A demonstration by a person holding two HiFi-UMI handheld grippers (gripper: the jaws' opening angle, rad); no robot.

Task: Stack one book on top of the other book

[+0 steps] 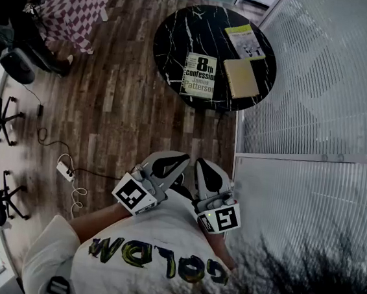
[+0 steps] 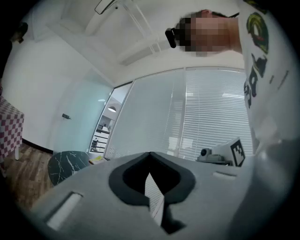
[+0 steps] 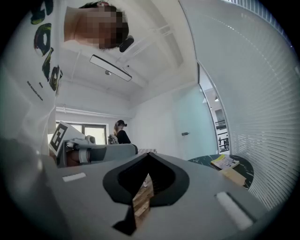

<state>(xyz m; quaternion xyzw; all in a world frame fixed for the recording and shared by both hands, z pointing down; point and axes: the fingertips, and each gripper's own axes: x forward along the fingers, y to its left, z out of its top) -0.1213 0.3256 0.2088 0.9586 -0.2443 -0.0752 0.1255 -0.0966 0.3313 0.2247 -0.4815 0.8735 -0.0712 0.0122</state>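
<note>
A round black marble table (image 1: 175, 41) stands ahead on the wood floor. On it lie a white "8th confession" book (image 1: 199, 76), a plain tan book (image 1: 241, 77) beside it on the right, and a yellow-and-white book (image 1: 245, 40) behind. My left gripper (image 1: 181, 157) and right gripper (image 1: 202, 165) are held side by side close to my chest, well short of the table, both shut and empty. In the left gripper view the jaws (image 2: 150, 157) meet, with the table (image 2: 68, 165) low at the left. In the right gripper view the jaws (image 3: 149, 157) meet, and the books (image 3: 226, 161) lie at the right.
A glass partition with blinds (image 1: 319, 92) runs along the right, close to the table. A checkered-cloth table (image 1: 71, 4) and office chairs (image 1: 1, 117) stand at the left. A power strip with cable (image 1: 65, 171) lies on the floor. A person (image 3: 121, 133) stands far off.
</note>
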